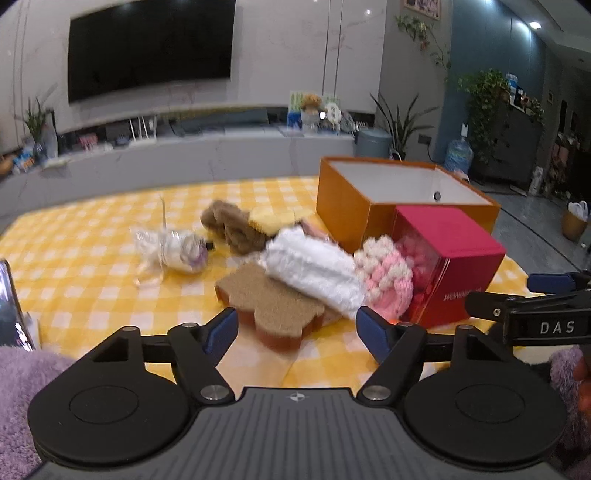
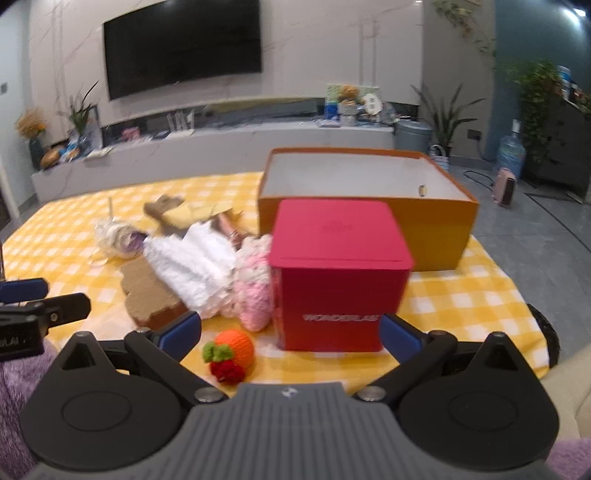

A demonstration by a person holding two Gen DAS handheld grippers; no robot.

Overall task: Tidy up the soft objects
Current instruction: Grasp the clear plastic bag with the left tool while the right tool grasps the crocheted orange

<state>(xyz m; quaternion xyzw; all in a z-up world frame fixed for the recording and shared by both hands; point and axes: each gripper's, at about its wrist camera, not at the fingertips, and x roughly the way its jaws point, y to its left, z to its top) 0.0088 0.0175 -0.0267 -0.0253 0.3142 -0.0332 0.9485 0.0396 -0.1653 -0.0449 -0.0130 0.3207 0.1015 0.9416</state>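
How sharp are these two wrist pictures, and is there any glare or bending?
Left wrist view: the white fluffy cloth and brown sponge are smeared by motion blur; ceiling lights flare at top right. Right wrist view: the red box has soft edges and blurred lettering. Both views: fisheye bends the checked tablecloth and walls.

indoor light, dim and cool; ceiling spots glare top right. both views soft with motion blur, fisheye bending straight lines at the edges. faint reflections on the dark tv screen; shadows weak
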